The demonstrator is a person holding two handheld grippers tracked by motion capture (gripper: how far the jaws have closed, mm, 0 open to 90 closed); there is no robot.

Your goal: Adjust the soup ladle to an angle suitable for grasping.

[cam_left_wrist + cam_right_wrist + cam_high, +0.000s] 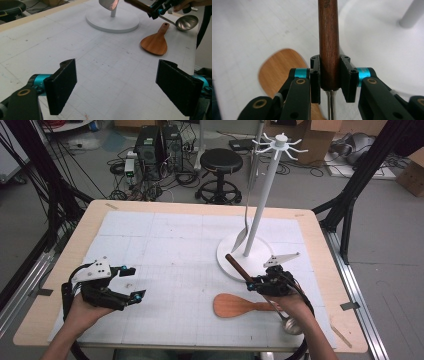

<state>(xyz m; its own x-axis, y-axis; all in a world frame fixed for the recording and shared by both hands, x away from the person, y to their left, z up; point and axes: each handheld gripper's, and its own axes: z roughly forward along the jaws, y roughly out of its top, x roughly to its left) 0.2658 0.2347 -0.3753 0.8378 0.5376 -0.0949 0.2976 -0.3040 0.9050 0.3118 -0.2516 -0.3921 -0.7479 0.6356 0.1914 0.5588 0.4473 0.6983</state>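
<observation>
surface: white gridded mat (170, 245) on wooden table (90, 215) | room: grey floor, stool (220, 167) | left gripper (131, 282) jaws wide, empty | right gripper (256, 285) clamped on ladle (240, 269) handle

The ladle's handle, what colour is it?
Dark reddish-brown wood on the ladle's handle, with a silver metal stem below. The right gripper view shows it best.

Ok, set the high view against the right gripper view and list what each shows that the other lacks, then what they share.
High view alone: the left gripper with open jaws, the rack's white pole with its hooks, a spoon hanging from it, the ladle's bowl, a stool past the table.
Right gripper view alone: lettering on the ladle's wooden handle, and the pads pressing on both its sides.
Both: the right gripper shut on the ladle, the wooden spatula, the rack's base.
</observation>
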